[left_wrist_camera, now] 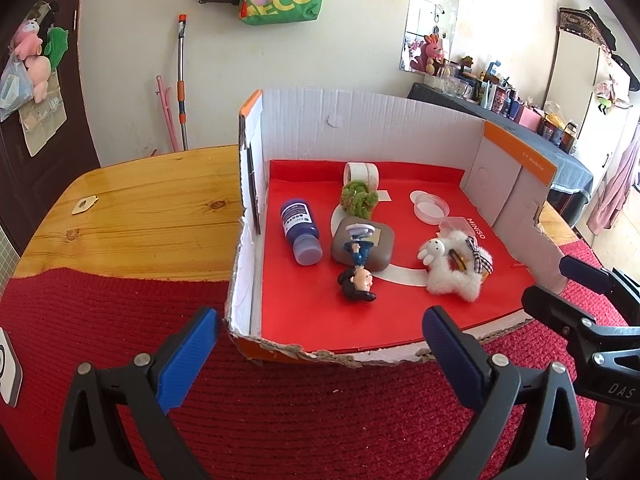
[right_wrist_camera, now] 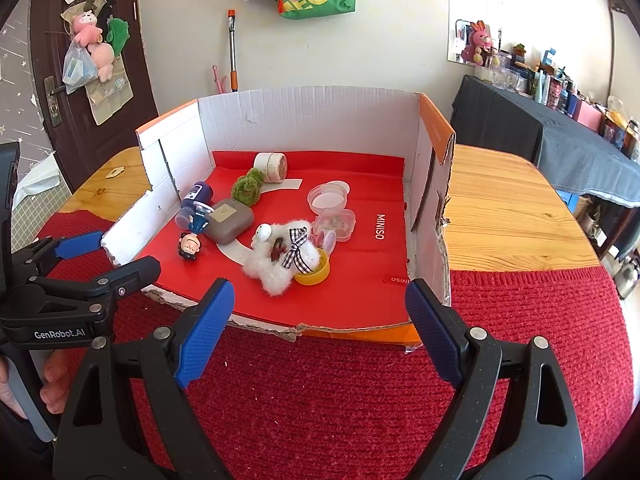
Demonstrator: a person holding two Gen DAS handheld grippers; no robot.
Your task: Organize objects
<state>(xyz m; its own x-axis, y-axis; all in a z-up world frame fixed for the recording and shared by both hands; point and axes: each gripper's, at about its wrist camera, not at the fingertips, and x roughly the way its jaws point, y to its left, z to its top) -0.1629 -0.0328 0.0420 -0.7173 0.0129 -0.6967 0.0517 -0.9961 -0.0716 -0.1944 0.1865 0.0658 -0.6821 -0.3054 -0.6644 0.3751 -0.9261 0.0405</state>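
An open cardboard box (left_wrist_camera: pixel 360 120) (right_wrist_camera: pixel 308 120) with a red liner holds the objects: a blue bottle (left_wrist_camera: pixel 300 232) (right_wrist_camera: pixel 194 200) lying down, a brown case (left_wrist_camera: pixel 364 248) (right_wrist_camera: pixel 230 220), a doll figure (left_wrist_camera: pixel 358 276) (right_wrist_camera: pixel 190 246), a green fuzzy piece (left_wrist_camera: pixel 358 200) (right_wrist_camera: pixel 248 190), a tape roll (left_wrist_camera: pixel 362 174) (right_wrist_camera: pixel 272 166), a white plush (left_wrist_camera: pixel 454 268) (right_wrist_camera: pixel 280 260), clear round lids (left_wrist_camera: pixel 430 206) (right_wrist_camera: pixel 328 198) and a yellow cup (right_wrist_camera: pixel 314 272). My left gripper (left_wrist_camera: pixel 320 356) (right_wrist_camera: pixel 108 254) is open and empty before the box's front left. My right gripper (right_wrist_camera: pixel 318 328) (left_wrist_camera: pixel 560 284) is open and empty before its front.
The box stands on a wooden table (left_wrist_camera: pixel 140 208) (right_wrist_camera: pixel 508 208) partly covered by a red knitted cloth (left_wrist_camera: pixel 280 420) (right_wrist_camera: pixel 340 400). A dark-covered side table (right_wrist_camera: pixel 560 136) with bottles stands at the right. A door (right_wrist_camera: pixel 60 80) with hanging plush toys is at the left.
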